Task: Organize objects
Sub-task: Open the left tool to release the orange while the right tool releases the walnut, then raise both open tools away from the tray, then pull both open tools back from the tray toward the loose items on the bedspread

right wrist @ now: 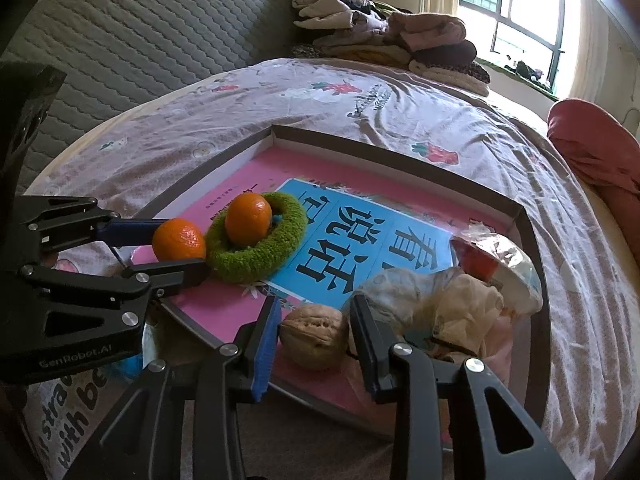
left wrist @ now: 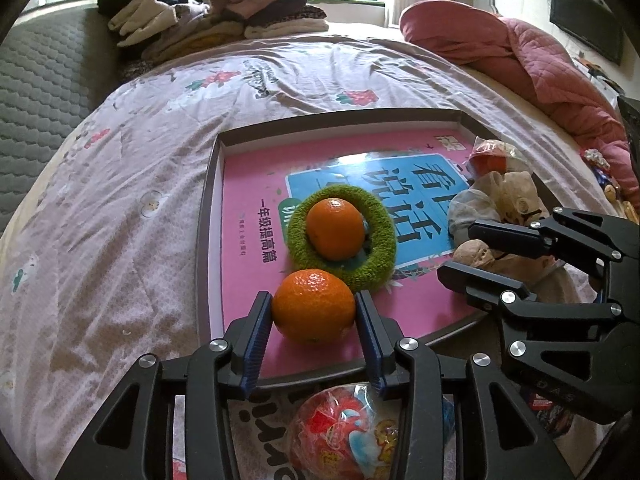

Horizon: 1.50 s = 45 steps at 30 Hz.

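A shallow grey tray [left wrist: 208,240] lies on the bed with a pink and blue book [left wrist: 248,184] inside it. My left gripper [left wrist: 313,297] is shut on an orange [left wrist: 314,312] at the tray's near edge, blue pads pressing both sides. A second orange [left wrist: 336,228] sits in a fuzzy green ring [left wrist: 374,272] just behind. In the right wrist view my right gripper [right wrist: 315,302] is shut on a walnut [right wrist: 314,336] low over the tray's near edge [right wrist: 320,404]. The left gripper [right wrist: 182,246] with its orange [right wrist: 179,240] shows at the left, beside the ring [right wrist: 256,264].
Crumpled plastic bags of snacks [right wrist: 440,300] fill the tray's right corner, close to the walnut. A red wrapped ball [left wrist: 344,432] lies on the bed under my left gripper. Folded clothes [left wrist: 208,12], a pink quilt [left wrist: 520,48] and a grey padded headboard [right wrist: 140,32] border the floral sheet.
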Tool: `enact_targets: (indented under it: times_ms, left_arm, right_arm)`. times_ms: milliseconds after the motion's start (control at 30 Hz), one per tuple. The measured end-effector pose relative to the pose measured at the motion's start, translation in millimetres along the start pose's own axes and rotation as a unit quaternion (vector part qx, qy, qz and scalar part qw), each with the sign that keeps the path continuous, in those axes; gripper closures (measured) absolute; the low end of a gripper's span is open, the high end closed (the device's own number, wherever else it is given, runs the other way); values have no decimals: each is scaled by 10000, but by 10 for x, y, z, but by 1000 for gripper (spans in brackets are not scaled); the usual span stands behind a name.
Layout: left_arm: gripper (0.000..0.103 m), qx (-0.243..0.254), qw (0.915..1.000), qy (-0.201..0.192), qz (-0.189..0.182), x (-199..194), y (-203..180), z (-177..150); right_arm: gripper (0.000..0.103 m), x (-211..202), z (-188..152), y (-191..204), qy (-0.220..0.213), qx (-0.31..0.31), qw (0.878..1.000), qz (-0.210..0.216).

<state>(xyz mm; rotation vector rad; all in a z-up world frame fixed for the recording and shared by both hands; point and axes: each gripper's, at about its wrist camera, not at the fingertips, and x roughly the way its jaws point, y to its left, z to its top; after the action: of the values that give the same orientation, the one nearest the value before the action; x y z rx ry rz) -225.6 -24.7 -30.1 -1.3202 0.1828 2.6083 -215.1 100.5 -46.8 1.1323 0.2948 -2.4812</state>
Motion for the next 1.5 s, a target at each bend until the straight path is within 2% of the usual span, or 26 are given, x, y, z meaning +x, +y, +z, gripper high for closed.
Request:
enact_targets:
  times_ms: [200,567,933,1100,1200,1500]
  left_arm:
    - [57,-60,10000,34,32,-13,26,5]
    - [51,-92,9999,7,80,-69,69,23]
    - [50,-89,9998,-158,49,-233,55,70]
    - [43,-136,9997,-224,34,-309,60,92]
    - [42,-136,9995,-288,46,-366,55,111]
    - [38,-119,9989,-451,46,-534,12,129]
  right_arm:
    - [60,-23,9,15,-16,-4,10000,34]
    - [59,-63,20,19,-41,-23,10000,24]
    - [57,-180,48,21,-164,7,9999,-14]
    - [56,-272,61,37,-252,5,9997,-55]
    - [52,-333,69,48,-313,2,9995,-43]
    - [51,-506,66,77,-448,2,9990,-52]
